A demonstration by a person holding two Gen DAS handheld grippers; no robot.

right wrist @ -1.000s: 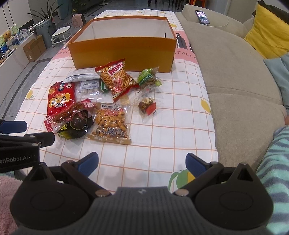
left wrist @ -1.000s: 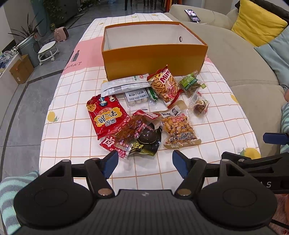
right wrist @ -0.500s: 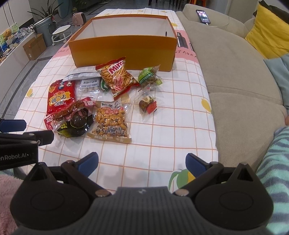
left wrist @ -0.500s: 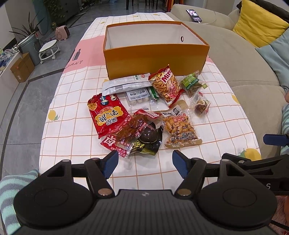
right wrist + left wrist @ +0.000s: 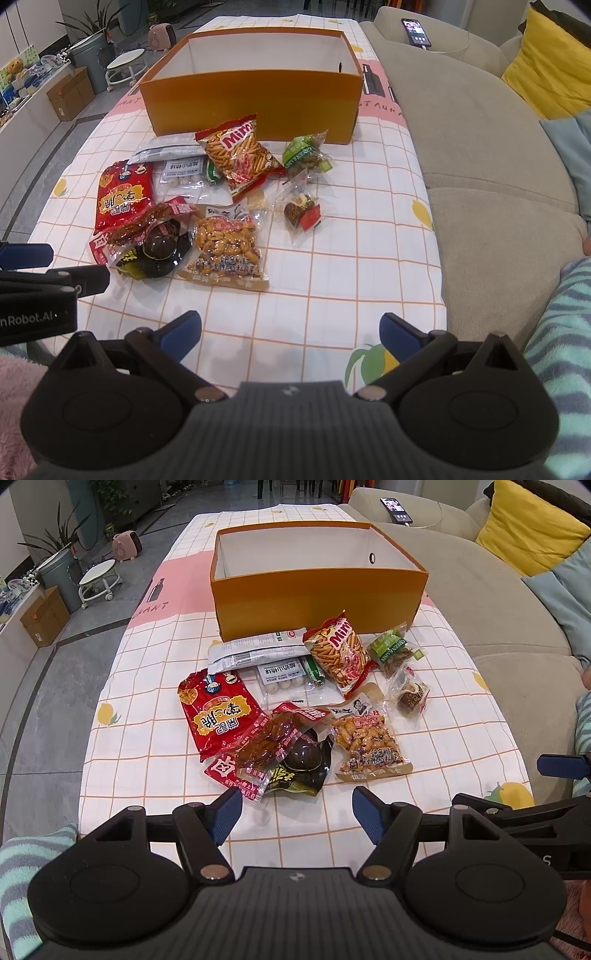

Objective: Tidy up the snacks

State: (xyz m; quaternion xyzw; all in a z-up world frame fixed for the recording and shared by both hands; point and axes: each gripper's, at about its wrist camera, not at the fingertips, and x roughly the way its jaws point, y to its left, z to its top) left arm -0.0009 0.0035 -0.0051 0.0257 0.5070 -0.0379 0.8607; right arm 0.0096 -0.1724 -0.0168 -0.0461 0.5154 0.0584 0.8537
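An open orange box [image 5: 317, 602] [image 5: 255, 107] stands empty at the far side of the checked tablecloth. Several snack packets lie in front of it: a red bag [image 5: 216, 712], an orange Mimi bag [image 5: 338, 651] [image 5: 238, 155], a peanut bag [image 5: 365, 744] [image 5: 227, 249], a dark egg packet [image 5: 301, 762], a green raisin packet [image 5: 393, 650] [image 5: 304, 155], a small sweet packet [image 5: 410, 696] [image 5: 301, 216]. My left gripper [image 5: 297, 818] is open and empty, just short of the egg packet. My right gripper [image 5: 290, 332] is open and empty, short of the peanut bag.
A beige sofa [image 5: 498, 627] runs along the table's right side, with a yellow cushion [image 5: 528, 528] and a phone [image 5: 397, 511] on it. Left of the table are floor, a white stool [image 5: 98, 578] and a cardboard box [image 5: 44, 616].
Both grippers have crept slightly forward toward the snacks. Both stay open and nothing has been touched.
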